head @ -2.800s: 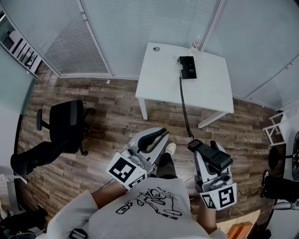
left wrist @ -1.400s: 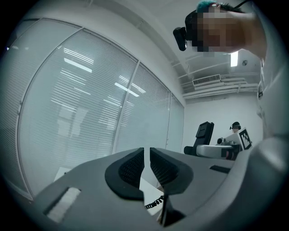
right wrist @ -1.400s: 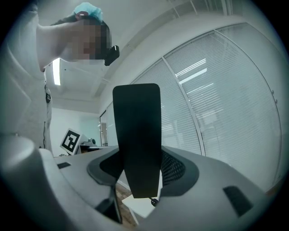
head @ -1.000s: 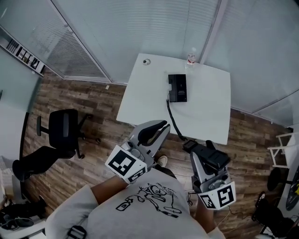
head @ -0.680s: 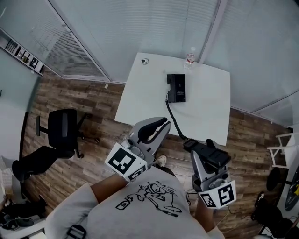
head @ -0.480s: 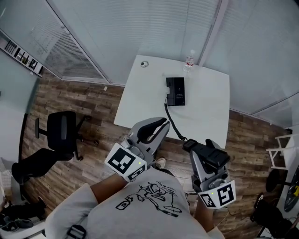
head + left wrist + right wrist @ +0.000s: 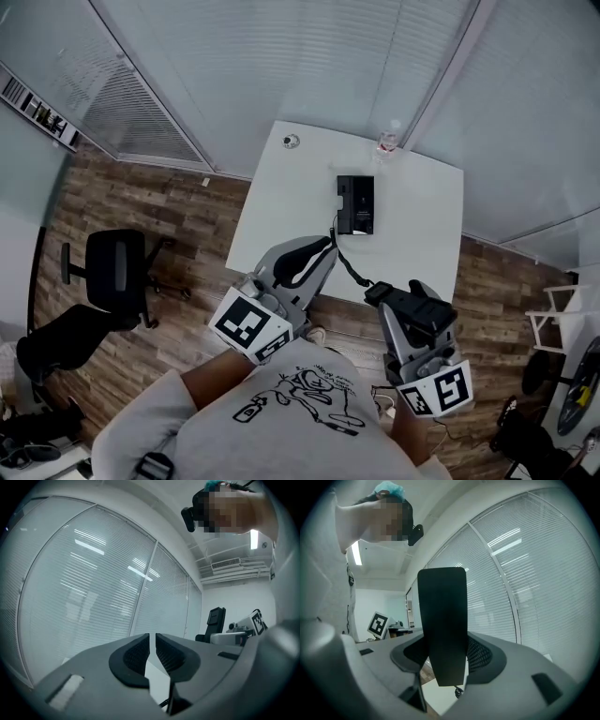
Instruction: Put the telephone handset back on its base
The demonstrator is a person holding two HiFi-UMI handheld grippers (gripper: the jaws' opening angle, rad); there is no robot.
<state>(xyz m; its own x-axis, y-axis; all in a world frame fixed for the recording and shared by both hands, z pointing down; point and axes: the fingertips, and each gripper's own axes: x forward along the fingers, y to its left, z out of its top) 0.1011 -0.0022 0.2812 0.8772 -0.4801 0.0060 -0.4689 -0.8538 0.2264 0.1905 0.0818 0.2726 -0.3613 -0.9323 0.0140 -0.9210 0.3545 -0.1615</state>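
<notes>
The black telephone base (image 7: 355, 204) lies on the white table (image 7: 291, 202). Its coiled cord (image 7: 344, 263) runs from it toward me, down to the black handset (image 7: 411, 306). My right gripper (image 7: 409, 305) is shut on the handset, which stands as an upright black slab (image 7: 442, 623) between the jaws in the right gripper view. My left gripper (image 7: 317, 251) is shut with nothing in it, near the table's front edge; its pads (image 7: 140, 656) almost meet, with a sliver of white table between them. Both grippers are held short of the base.
A small bottle (image 7: 386, 142) and a round disc (image 7: 291, 142) stand at the table's far edge, by the glass wall with blinds. A black office chair (image 7: 114, 272) stands on the wood floor at the left. More gear lies at the right edge.
The table and telephone base have come nearer to me and the grippers. The right gripper keeps its hold on the handset; the left stays shut.
</notes>
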